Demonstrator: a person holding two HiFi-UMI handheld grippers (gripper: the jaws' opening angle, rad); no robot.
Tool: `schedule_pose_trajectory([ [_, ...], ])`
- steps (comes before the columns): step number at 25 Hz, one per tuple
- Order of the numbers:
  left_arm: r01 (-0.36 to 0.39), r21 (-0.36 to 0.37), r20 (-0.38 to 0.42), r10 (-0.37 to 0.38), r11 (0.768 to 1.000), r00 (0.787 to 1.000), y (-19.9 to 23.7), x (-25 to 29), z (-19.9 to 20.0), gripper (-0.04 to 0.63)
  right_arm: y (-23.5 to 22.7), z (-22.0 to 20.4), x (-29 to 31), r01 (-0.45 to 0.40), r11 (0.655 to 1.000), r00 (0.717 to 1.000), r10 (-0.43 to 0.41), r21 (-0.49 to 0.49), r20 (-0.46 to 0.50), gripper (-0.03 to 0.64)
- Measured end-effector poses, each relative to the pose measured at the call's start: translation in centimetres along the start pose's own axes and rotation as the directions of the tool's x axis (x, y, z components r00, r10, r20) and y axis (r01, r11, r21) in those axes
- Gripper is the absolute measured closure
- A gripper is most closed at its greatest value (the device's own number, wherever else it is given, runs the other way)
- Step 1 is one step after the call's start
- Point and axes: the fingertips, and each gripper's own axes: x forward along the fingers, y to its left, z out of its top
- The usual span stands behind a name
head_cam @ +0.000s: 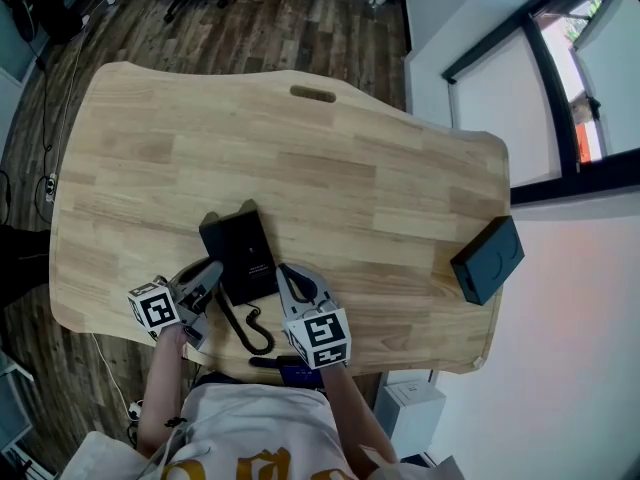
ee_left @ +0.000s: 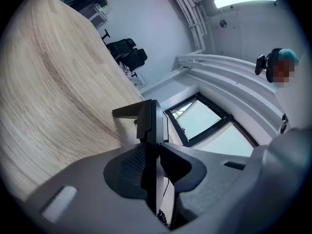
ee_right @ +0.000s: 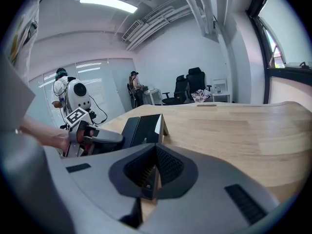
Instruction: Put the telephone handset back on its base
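A black telephone base [head_cam: 245,248] lies near the front edge of the wooden table [head_cam: 330,168]. The handset [ee_right: 127,128] runs along its left side, and its coiled cord [head_cam: 250,330] trails toward me. My left gripper [head_cam: 212,276] comes in from the left and is shut on the handset, which shows edge-on between the jaws [ee_left: 148,126]. My right gripper [head_cam: 290,280] sits at the base's near right corner. It is shut on a thin dark edge [ee_right: 151,182] of the base. The left gripper [ee_right: 92,138] also shows in the right gripper view.
A black box [head_cam: 487,258] sits at the table's right edge. A slot handle [head_cam: 313,94] is cut into the far side of the top. Office chairs [ee_right: 187,87] and people stand beyond the table. A window wall [head_cam: 560,88] runs along the right.
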Motion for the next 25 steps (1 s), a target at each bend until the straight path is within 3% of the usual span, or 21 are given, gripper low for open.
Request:
schedule_pose_trajectory([
  [10, -0.085, 0.099, 0.018, 0.084, 0.991, 0.996, 0.1, -0.2, -0.1, 0.502, 0.4, 0.7, -0.7, 0.000, 1.000, 1.000, 0.001, -0.022, 0.015, 0.611],
  [12, -0.119, 0.154, 0.025, 0.117, 0.981, 0.993, 0.0, -0.3, 0.1, 0.489, 0.5, 0.9, -1.1, 0.012, 0.999, 1.000, -0.011, -0.034, 0.025, 0.611],
  [16, -0.236, 0.280, 0.057, 0.230, 0.930, 0.972, -0.1, -0.7, 0.6, 0.453, 0.7, 1.4, -1.8, 0.035, 0.998, 0.998, -0.033, -0.050, 0.047, 0.611],
  [19, -0.336, 0.368, 0.108, 0.319, 0.867, 0.941, -0.6, -1.6, 1.2, 0.436, 1.1, 2.0, -2.3, 0.042, 0.997, 0.997, -0.038, -0.058, 0.063, 0.611],
  [21, -0.365, 0.427, 0.141, 0.338, 0.827, 0.930, -1.5, -2.0, 1.6, 0.436, 1.1, 2.3, -2.6, 0.056, 0.997, 0.996, -0.052, -0.053, 0.078, 0.611],
  [23, -0.361, 0.458, 0.156, 0.326, 0.813, 0.932, -2.6, -2.3, 1.9, 0.436, 1.0, 2.6, -3.0, 0.072, 0.997, 0.994, -0.069, -0.039, 0.090, 0.611],
  [25, -0.346, 0.470, 0.164, 0.305, 0.812, 0.938, -3.6, -2.7, 2.1, 0.436, 1.1, 2.8, -3.4, 0.082, 0.996, 0.992, -0.078, -0.033, 0.102, 0.611],
])
